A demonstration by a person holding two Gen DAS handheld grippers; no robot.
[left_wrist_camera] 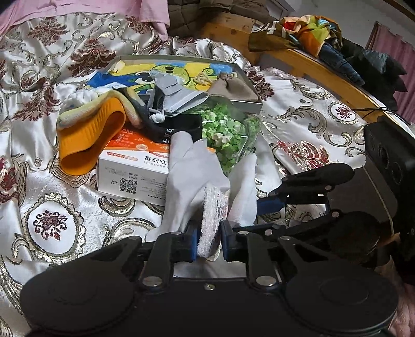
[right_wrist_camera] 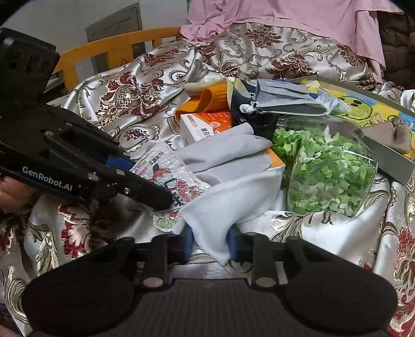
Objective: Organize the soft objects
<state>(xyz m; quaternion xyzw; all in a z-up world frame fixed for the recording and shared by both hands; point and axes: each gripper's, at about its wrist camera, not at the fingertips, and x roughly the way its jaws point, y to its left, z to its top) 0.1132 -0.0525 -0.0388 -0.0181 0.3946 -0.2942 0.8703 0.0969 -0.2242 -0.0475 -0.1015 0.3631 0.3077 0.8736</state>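
Two white gloves (right_wrist_camera: 233,197) — limp, creased, overlapping.

A bed with a wooden frame (left_wrist_camera: 306,59) carried everything, spread with a silvery brocade bedspread (left_wrist_camera: 52,207) patterned in dark red and gold. A pink sheet (right_wrist_camera: 285,18) lay bunched at its far edge. Directly on the bedspread sat an orange and white carton (left_wrist_camera: 129,173), an orange slipper (left_wrist_camera: 88,140) just beside it, a clear bag of green pieces (right_wrist_camera: 329,176), and a flat box with a cartoon lid (left_wrist_camera: 181,70). A white cloth (right_wrist_camera: 233,202) seemed to rest partly on the bedspread.
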